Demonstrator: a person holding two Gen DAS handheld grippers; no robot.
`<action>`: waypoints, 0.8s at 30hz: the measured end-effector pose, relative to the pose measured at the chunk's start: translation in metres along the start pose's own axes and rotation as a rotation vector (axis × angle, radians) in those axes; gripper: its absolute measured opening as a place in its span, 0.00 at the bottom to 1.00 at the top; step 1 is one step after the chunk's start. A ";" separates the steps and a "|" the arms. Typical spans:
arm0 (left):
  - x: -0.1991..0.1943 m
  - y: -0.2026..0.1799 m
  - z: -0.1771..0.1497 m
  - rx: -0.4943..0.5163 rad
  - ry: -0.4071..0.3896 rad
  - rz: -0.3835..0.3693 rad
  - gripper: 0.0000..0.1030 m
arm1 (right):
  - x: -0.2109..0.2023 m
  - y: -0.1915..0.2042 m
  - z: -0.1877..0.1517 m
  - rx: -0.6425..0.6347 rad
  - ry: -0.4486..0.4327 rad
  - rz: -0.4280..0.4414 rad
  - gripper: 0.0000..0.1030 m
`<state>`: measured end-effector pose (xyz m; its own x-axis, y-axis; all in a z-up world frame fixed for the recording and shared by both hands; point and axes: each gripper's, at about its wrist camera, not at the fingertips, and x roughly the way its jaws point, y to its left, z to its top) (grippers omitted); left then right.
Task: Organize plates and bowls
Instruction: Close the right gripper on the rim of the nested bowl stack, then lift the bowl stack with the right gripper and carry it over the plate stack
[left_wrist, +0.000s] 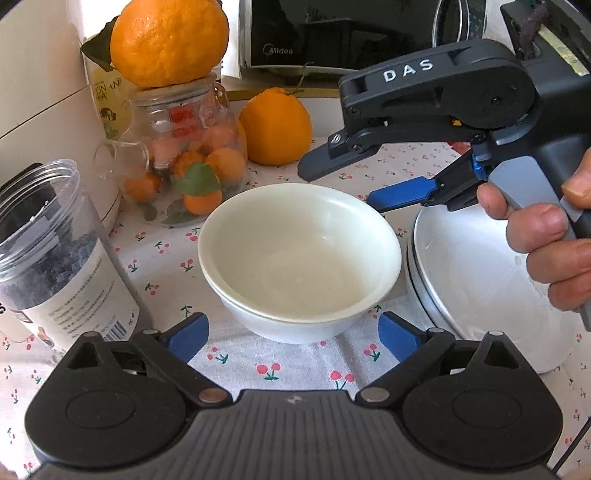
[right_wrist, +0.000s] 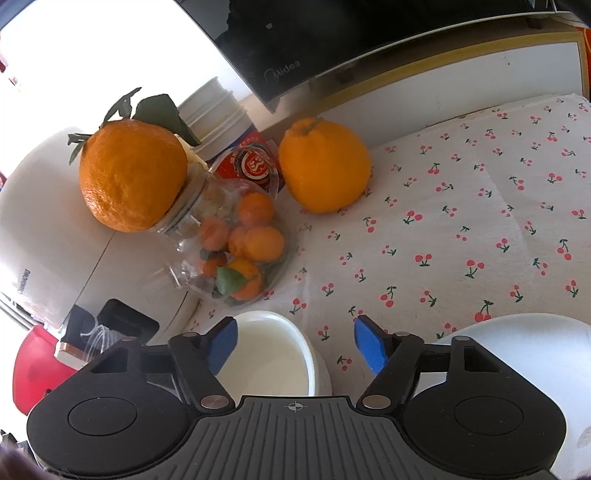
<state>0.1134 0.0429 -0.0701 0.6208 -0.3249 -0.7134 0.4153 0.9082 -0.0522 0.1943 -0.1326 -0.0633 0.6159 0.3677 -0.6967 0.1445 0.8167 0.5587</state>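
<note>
Cherry-print surface (left_wrist: 236, 365), two nested bowls (left_wrist: 299, 254) centred, white plate (left_wrist: 476, 280) beside, left tool (left_wrist: 293, 341) released, right tool (right_wrist: 295, 345) released w/ nothing gripped.

I see bright daylight blowing out the upper left of the right wrist view beyond my fingers (right_wrist: 221, 343). Both pictures stay sharp; edges bend strongly. Soft shadows fall beneath the bowls (left_wrist: 299, 254).

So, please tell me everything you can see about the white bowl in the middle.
The bowl is white, glossy, ceramic-looking, round and empty. It sits upright, nested in a second white bowl on the cherry-print cloth. A glass jar of small oranges stands behind it, a metal pot beside it. The left gripper is open before it; nothing grips it.
</note>
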 end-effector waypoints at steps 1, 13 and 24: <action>0.000 0.000 0.000 0.002 0.000 -0.002 0.92 | 0.001 0.000 0.000 -0.001 0.001 -0.001 0.64; 0.004 0.000 0.001 0.009 -0.001 -0.018 0.78 | 0.009 0.002 -0.005 -0.017 0.023 -0.014 0.33; 0.002 0.000 0.001 0.003 -0.010 -0.019 0.77 | 0.008 0.002 -0.005 -0.037 0.028 -0.008 0.21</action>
<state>0.1151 0.0421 -0.0712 0.6196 -0.3449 -0.7051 0.4291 0.9010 -0.0636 0.1957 -0.1256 -0.0700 0.5930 0.3727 -0.7137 0.1200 0.8356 0.5361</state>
